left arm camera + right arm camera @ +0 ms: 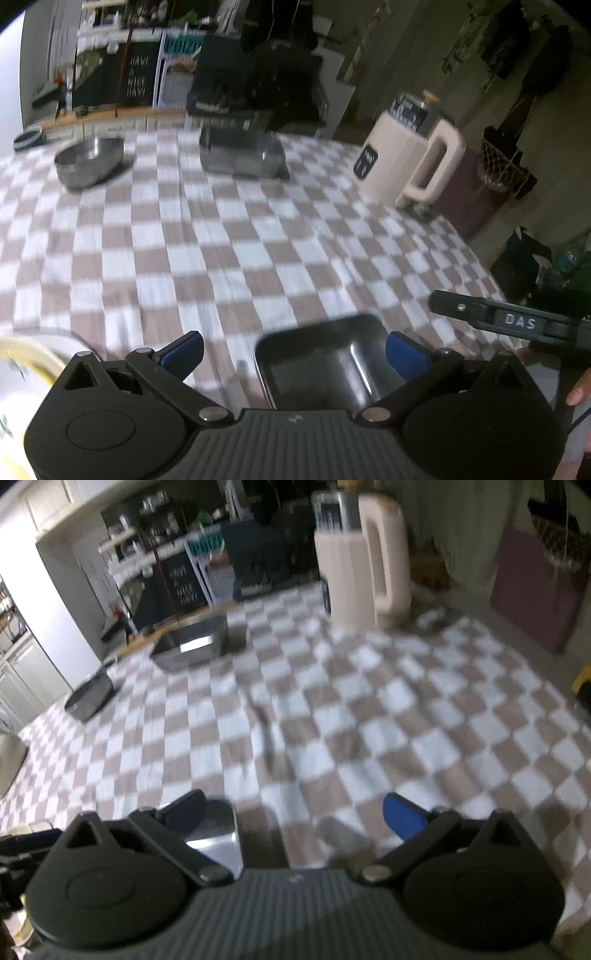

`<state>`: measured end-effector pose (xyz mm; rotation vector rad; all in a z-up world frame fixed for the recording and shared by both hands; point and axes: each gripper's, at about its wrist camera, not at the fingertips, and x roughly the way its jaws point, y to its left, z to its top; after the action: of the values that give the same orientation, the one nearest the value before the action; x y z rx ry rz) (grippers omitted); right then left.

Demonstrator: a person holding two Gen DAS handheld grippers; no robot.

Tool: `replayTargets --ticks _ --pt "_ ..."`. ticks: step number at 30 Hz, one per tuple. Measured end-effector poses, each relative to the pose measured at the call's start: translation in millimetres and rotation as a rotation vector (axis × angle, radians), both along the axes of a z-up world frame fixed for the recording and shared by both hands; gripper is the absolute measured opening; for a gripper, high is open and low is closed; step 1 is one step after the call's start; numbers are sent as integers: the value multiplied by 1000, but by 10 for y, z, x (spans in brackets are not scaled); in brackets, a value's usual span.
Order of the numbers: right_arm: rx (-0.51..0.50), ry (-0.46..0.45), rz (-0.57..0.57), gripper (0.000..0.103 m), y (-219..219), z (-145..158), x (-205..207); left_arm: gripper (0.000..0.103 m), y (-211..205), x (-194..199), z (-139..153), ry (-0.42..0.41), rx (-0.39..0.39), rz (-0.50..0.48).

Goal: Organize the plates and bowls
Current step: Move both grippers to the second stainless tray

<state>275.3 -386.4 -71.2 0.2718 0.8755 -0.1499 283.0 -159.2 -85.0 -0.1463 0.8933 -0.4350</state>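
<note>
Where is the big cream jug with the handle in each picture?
Left wrist view: the cream jug stands on the checked tablecloth at the upper right, with its handle to the right.
Right wrist view: the cream jug stands at the top, just right of the middle, at the far edge of the cloth.
Shared landmark: the square metal tray sits to the left of the jug in both views.

2 wrist views, angled down, sharing tablecloth (229, 236)

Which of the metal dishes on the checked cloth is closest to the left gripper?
The dark rectangular tray, right at the open left gripper; the round bowl and the deep rectangular pan sit at the table's far side.
</note>
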Motion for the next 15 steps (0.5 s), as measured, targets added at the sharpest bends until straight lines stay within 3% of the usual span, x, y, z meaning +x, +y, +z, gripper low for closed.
replayTargets --ticks 5,10,15 --pt "-10 -93 1 103 -214 172 163 103 50 256 176 -34 -15 -7" --pt "-45 -215 19 103 -372 285 498 103 97 652 285 -118 39 -3" --pt "-11 -208 122 103 -402 298 1098 103 132 1197 359 -192 117 34"
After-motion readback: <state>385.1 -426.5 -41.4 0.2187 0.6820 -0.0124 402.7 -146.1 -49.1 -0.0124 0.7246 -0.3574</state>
